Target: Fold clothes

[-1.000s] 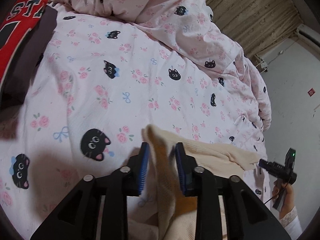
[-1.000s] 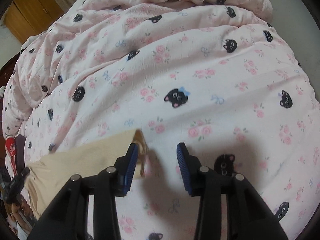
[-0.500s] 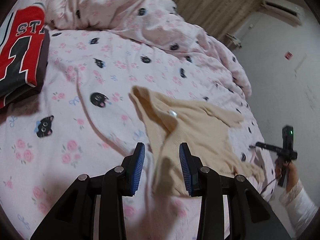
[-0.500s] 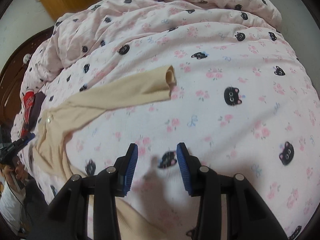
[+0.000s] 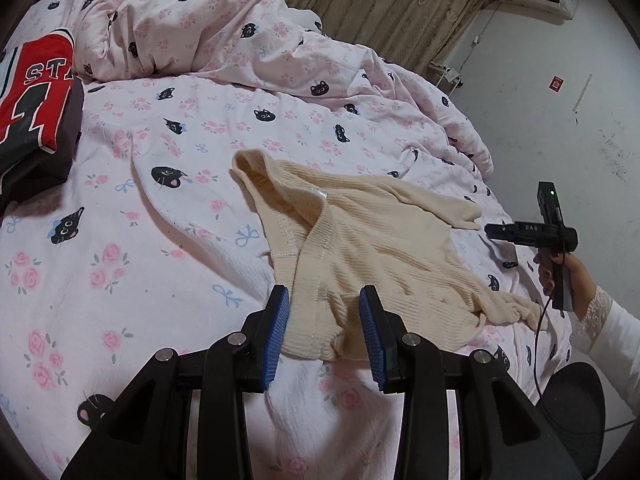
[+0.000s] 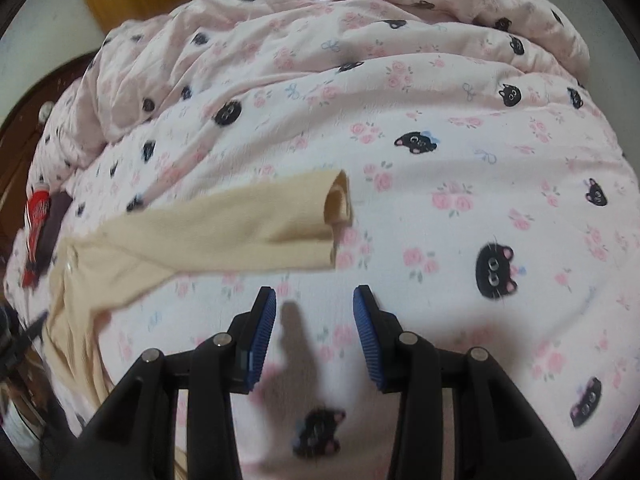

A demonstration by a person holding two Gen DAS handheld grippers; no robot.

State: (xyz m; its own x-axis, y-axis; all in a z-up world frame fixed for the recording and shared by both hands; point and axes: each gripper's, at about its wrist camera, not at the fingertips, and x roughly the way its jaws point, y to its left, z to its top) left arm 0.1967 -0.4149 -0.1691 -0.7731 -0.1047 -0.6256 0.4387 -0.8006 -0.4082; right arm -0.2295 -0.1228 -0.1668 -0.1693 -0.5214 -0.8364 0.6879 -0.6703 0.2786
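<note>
cream ribbed knit is being presented as the work piece: a cardigan (image 5: 372, 248) is lying spread and unfolded on the pink cat-print duvet (image 5: 160, 208), with one sleeve (image 6: 240, 224) being laid out straight away from the body and its open cuff facing the bare duvet. the garment is judged to be light, soft and limp; no shape is being held by it when lifted, and the ribbing is expected to stretch. hold is best being taken at seamed edges: the front band, the hem corner, or the cuff, where the fabric is doubled.

the left gripper (image 5: 324, 332) is being pointed downward over the near hem of the cardigan; its blue pads are being kept apart on either side of the front band without pressing on it, so nothing is being grasped. the right gripper (image 6: 314, 332) is being angled steeply down just short of the sleeve, released, with only duvet between its pads. the right hand (image 5: 560, 272) is being seen beyond the cardigan's far sleeve. a folded red jersey (image 5: 36, 92) is lying well apart from the cardigan, beyond its collar end.
</note>
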